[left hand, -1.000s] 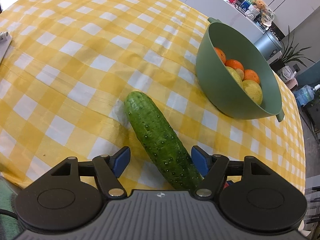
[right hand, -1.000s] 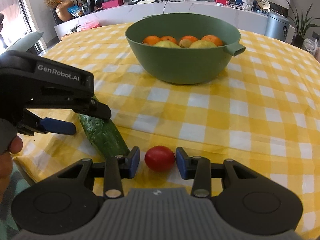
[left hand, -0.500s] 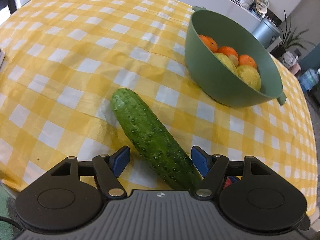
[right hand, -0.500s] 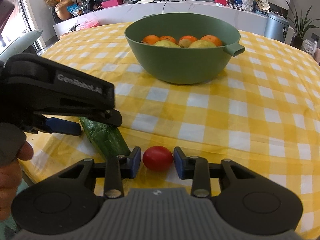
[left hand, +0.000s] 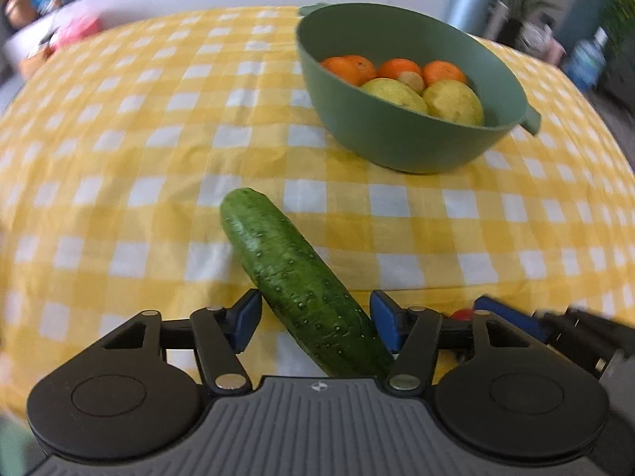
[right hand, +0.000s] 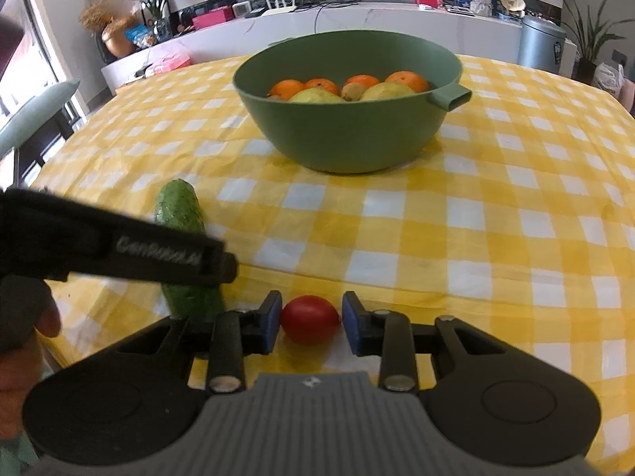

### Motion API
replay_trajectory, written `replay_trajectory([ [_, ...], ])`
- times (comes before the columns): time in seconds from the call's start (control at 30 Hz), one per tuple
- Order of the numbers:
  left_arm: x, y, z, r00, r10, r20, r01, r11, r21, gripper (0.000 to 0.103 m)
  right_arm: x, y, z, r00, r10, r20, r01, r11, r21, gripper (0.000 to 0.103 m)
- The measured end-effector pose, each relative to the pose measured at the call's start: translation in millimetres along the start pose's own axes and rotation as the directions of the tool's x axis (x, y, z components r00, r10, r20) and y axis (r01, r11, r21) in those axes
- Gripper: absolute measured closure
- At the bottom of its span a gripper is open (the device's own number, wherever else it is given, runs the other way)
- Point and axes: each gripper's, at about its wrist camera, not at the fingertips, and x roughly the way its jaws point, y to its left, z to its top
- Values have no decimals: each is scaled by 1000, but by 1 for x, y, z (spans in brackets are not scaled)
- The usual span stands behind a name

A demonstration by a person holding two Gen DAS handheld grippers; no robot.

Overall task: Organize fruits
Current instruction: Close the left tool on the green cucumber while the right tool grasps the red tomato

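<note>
Meanwhile, oranges (right hand: pixel 291 88) and pears (right hand: pixel 387 90) in green bowl (right hand: pixel 349 135); both tongs spread, left tongs (left hand: pixel 315 323), right tongs (right hand: pixel 311 319).

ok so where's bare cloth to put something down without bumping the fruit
Bare checked tablecloth stretches right of the tomato and in front of the green bowl. A second free patch lies left of the cucumber, toward the far left edge. It is crowded at the near edge, where the left gripper, right gripper, cucumber and tomato bunch together.
</note>
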Motion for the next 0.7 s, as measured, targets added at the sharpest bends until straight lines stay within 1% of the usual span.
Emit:
replay_trajectory([
  [0.1, -4, -3, 2, 1000, 18, 16, -20, 995, 96, 46, 0, -3, 0, 1000, -7, 3, 7, 1000, 19, 74],
  [0.17, -5, -5, 2, 1000, 16, 16, -18, 989, 148, 47, 0, -4, 1, 1000, -11, 7, 11, 999, 30, 74],
  [0.23, -5, -3, 2, 1000, 8, 13, -10, 986, 168, 47, 0, -6, 2, 1000, -18, 13, 18, 999, 44, 74],
  [0.33, -6, 1, 2, 1000, -11, 12, 9, 987, 163, 47, 0, -10, 3, 1000, -24, 16, 23, 998, 67, 74],
  [0.43, -6, 4, 0, 999, -21, 29, 16, 988, 150, 47, 1, -10, 4, 1000, -25, 12, 24, 997, 69, 74],
  [0.67, -7, 9, -7, 993, -33, 109, 21, 993, 115, 45, 3, -7, 3, 999, -33, -2, 33, 998, 45, 73],
  [0.7, -7, 9, -8, 992, -35, 118, 21, 993, 116, 43, 3, -6, 3, 999, -35, -4, 35, 998, 42, 73],
])
